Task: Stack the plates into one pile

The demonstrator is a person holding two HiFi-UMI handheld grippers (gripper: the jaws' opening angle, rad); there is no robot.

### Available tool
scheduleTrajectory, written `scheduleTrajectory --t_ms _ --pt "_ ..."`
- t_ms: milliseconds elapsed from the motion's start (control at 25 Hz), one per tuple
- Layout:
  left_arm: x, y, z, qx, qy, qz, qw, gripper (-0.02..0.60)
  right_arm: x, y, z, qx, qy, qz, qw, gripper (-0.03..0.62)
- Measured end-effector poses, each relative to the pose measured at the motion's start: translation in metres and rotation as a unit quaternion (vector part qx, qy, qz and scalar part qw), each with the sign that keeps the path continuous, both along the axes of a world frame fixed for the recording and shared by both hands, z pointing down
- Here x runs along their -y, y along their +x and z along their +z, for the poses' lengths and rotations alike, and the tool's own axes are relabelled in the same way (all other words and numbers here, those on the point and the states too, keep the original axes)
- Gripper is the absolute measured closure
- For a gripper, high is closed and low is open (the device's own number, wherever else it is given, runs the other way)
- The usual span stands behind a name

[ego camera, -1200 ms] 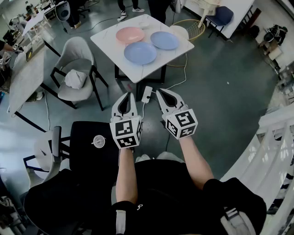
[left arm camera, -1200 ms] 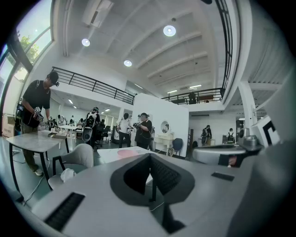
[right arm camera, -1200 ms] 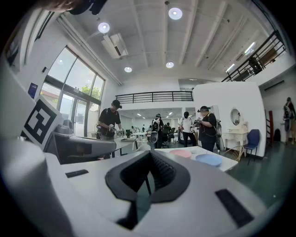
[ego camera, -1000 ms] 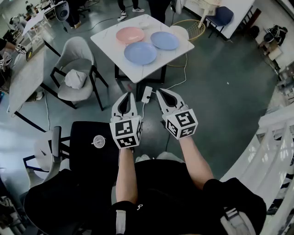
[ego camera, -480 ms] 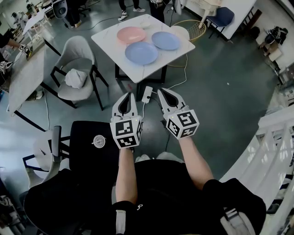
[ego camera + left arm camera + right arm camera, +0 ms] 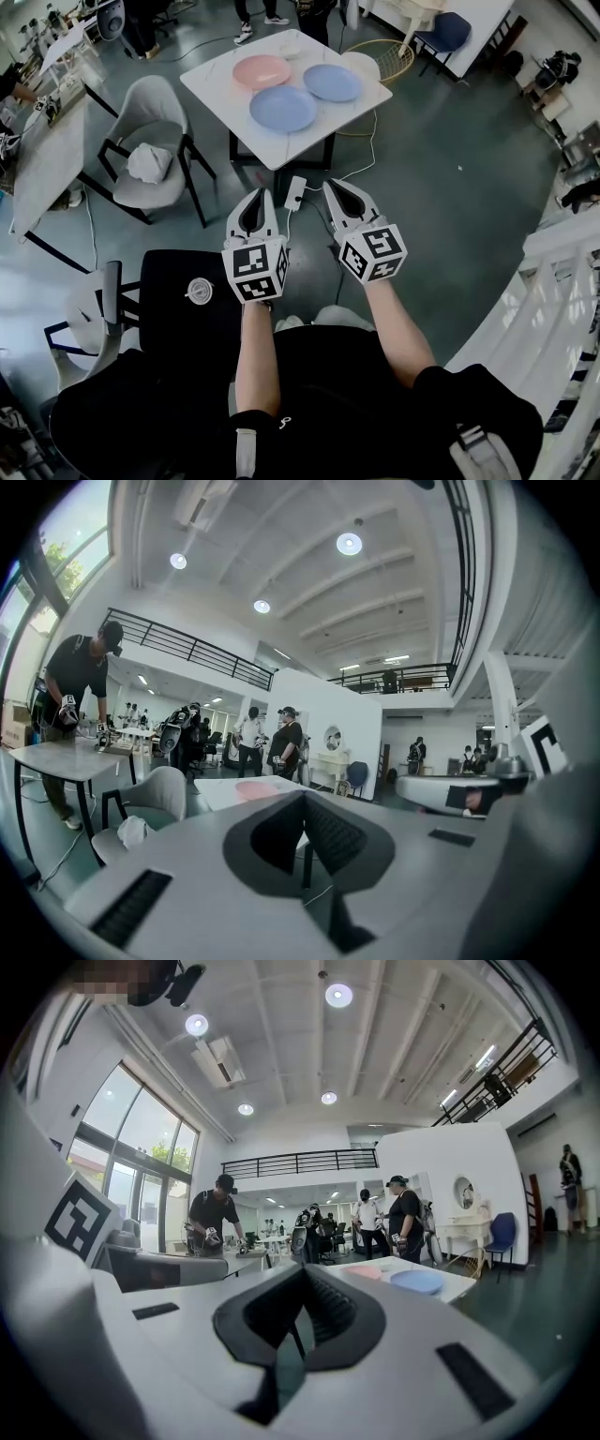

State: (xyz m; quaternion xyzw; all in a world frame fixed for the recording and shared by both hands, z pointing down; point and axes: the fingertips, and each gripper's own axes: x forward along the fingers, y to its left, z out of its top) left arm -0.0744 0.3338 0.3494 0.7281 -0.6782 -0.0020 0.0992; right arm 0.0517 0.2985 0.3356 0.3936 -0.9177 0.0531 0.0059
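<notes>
Three plates lie apart on a white square table [image 6: 323,127] ahead of me: a pink plate [image 6: 262,71] at the far left, a blue plate [image 6: 283,108] nearest, and a second blue plate [image 6: 333,82] at the right. My left gripper [image 6: 261,194] and right gripper [image 6: 330,187] hang side by side over the floor, well short of the table, both shut and empty. The right gripper view catches the pink plate [image 6: 364,1272] and a blue plate [image 6: 417,1281] past its closed jaws. In the left gripper view only the pink plate [image 6: 251,789] shows.
A grey chair [image 6: 152,141] with a white cloth on its seat stands left of the table. A long grey table [image 6: 47,159] runs along the left. A white power strip [image 6: 294,192] and cable lie on the floor. A black stool [image 6: 187,291] is beside my left. People stand beyond.
The view has shifted slightly, so the table and plates sit a little further left and higher in the picture. Both grippers hold the same pose and stay shut.
</notes>
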Motion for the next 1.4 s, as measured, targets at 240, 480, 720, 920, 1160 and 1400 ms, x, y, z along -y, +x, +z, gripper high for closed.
scheduleTrajectory --t_ms 240,480,720,920,1160,1400 --pt "0.004 0.01 -0.001 -0.008 0.003 0.015 0.9998 0.566 0.001 0.013 -0.001 -0.006 -0.002 0.018 1.0 0.588" --pt "0.009 0.019 -0.002 -0.015 0.005 0.027 0.9995 0.566 0.001 0.018 -0.006 -0.014 0.006 0.022 1.0 0.588" --pt "0.02 0.01 -0.011 -0.014 0.019 0.018 0.9995 0.566 0.015 0.006 -0.019 -0.012 0.024 0.009 1.0 0.588" --pt "0.033 -0.009 -0.021 -0.014 0.039 -0.009 0.9991 0.566 0.032 -0.003 -0.022 -0.009 0.032 -0.003 0.999 0.588" --pt "0.069 -0.021 -0.017 -0.012 0.037 -0.026 0.9989 0.566 0.081 -0.001 -0.019 0.008 0.024 0.004 1.0 0.588" --pt "0.125 -0.026 -0.004 -0.017 0.019 -0.039 0.9989 0.566 0.141 -0.008 -0.002 0.007 0.004 -0.009 1.0 0.588"
